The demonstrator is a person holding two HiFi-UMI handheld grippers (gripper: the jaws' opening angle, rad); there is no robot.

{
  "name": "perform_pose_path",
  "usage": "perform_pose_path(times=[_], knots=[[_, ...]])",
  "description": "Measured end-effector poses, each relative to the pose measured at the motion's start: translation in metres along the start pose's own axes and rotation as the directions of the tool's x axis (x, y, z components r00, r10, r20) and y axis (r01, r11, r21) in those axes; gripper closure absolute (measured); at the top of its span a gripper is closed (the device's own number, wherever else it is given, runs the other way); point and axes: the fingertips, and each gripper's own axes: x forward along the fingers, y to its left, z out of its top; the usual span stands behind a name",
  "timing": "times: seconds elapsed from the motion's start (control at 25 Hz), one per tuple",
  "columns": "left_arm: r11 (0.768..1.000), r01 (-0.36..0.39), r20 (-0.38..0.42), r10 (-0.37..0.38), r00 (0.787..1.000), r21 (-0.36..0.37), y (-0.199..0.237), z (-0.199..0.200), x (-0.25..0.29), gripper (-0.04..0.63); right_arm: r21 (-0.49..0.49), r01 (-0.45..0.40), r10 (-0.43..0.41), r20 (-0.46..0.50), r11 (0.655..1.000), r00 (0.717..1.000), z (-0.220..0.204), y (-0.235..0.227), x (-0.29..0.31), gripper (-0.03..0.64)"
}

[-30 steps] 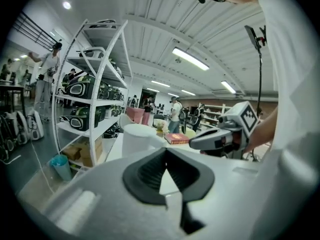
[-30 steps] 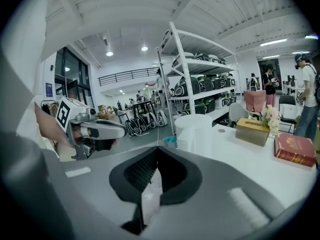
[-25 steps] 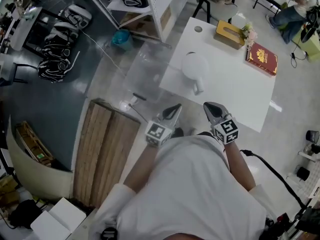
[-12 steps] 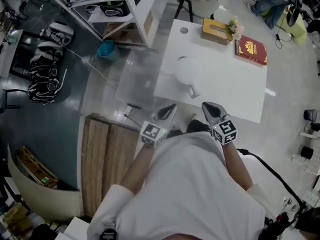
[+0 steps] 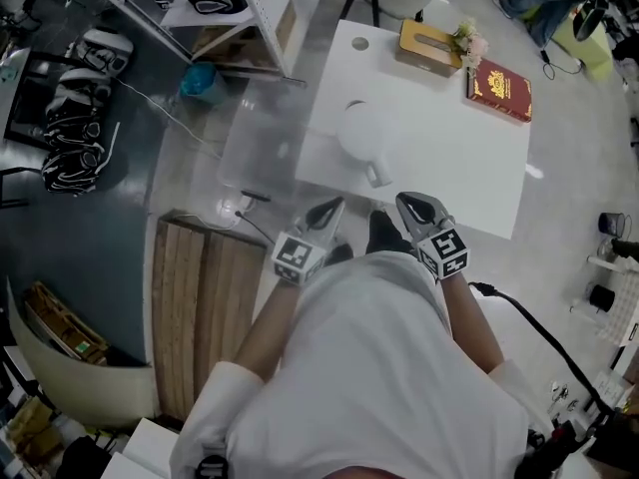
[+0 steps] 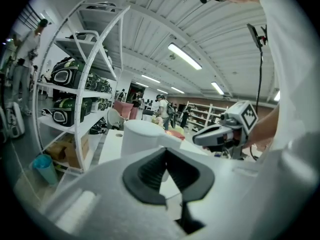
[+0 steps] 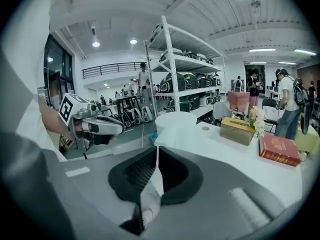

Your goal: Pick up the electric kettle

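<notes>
The electric kettle (image 5: 361, 136) is white and stands upright on the white counter (image 5: 454, 173), toward its left half, with the handle turned to the near edge. We see it free of both tools.

The left gripper (image 5: 329, 208) hovers just off the near edge, its fingers pressed together at the tips with nothing between them. The right gripper (image 5: 407, 204) hovers at the same edge, beside the left one. Its fingers have just been opening and stand a narrow slit apart, empty. Each tool carries a cube with black-and-white square markers.

At the far edge of the counter we note a tan tissue box (image 5: 431, 46), a small bunch of pale flowers (image 5: 467, 44) just beside it, and a red book (image 5: 499, 90) lying flat. A round hole (image 5: 360, 44) sits in the far left corner.

The floor (image 5: 120, 198) is grey and glossy. A white shelf rack (image 5: 262, 13) stands to the left and holds dark cases. A teal bucket (image 5: 197, 80) sits at its foot, and a wooden panel (image 5: 195, 312) lies nearer the person. The gripper views show strip lights on a ribbed ceiling and people standing far off.

The book cover bears gold print, too small to read. We find no other legible writing.
</notes>
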Motion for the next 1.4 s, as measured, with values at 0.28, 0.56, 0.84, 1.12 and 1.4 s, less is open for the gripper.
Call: perform_pose_path(times=[0.28, 0.56, 0.84, 1.12, 1.4], knots=[[0.999, -0.021, 0.007, 0.021, 1.000, -0.034, 0.001, 0.005, 0.019, 0.594, -0.012, -0.072, 0.072, -0.036, 0.997, 0.997, 0.000, -0.015, 0.019, 0.550], [0.997, -0.037, 0.000, 0.037, 0.999, -0.063, 0.006, -0.013, 0.028, 0.594, -0.022, -0.158, 0.155, -0.091, 0.987, 0.984, -0.007, -0.016, 0.036, 0.445], [0.993, -0.069, -0.033, 0.066, 0.997, -0.094, 0.018, -0.021, 0.028, 0.594, -0.032, -0.271, 0.263, -0.158, 0.962, 0.952, -0.018, -0.017, 0.063, 0.397], [0.987, -0.087, -0.044, 0.082, 0.996, -0.136, 0.025, -0.029, 0.033, 0.594, -0.091, -0.362, 0.334, -0.231, 0.928, 0.914, -0.033, -0.015, 0.082, 0.399], [0.982, -0.115, -0.056, 0.107, 0.993, -0.152, 0.033, -0.031, 0.031, 0.594, -0.117, -0.444, 0.398, -0.285, 0.888, 0.872, -0.047, -0.005, 0.094, 0.411]])
